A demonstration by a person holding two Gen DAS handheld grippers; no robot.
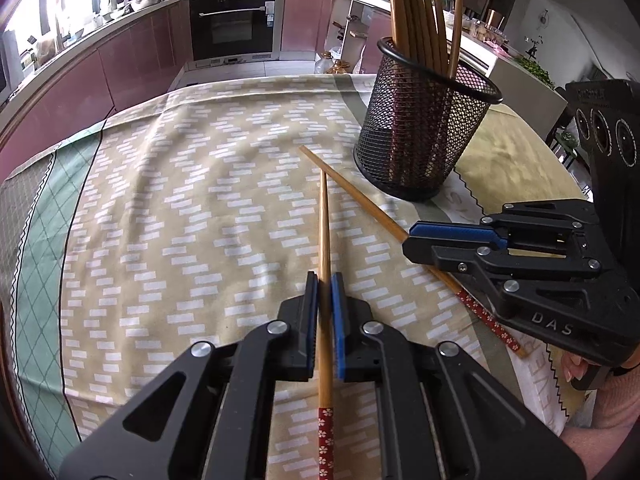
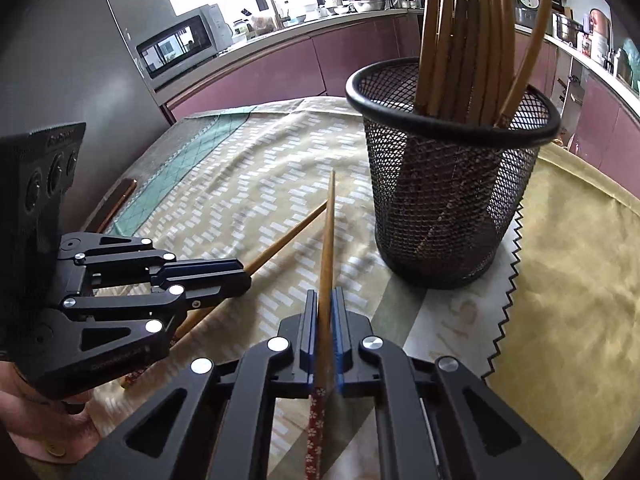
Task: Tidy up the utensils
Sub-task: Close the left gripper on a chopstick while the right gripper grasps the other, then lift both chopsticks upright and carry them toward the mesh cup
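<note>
On table [image 1: 168, 208]: most chopsticks already in mesh holder [image 1: 424, 128]; last two clamped, one per gripper, left gripper [image 1: 325, 280], right gripper [image 2: 325, 296], awaiting transfer.

Two tan bamboo chopsticks [image 1: 325, 232] with red, white-flowered ends lie on a beige tablecloth [image 1: 180, 208] patterned with white dashes and edged in green lattice, beside a black mesh holder [image 1: 420, 128], while each black gripper [image 1: 325, 292] carries blue pads [image 1: 338, 320].
</note>
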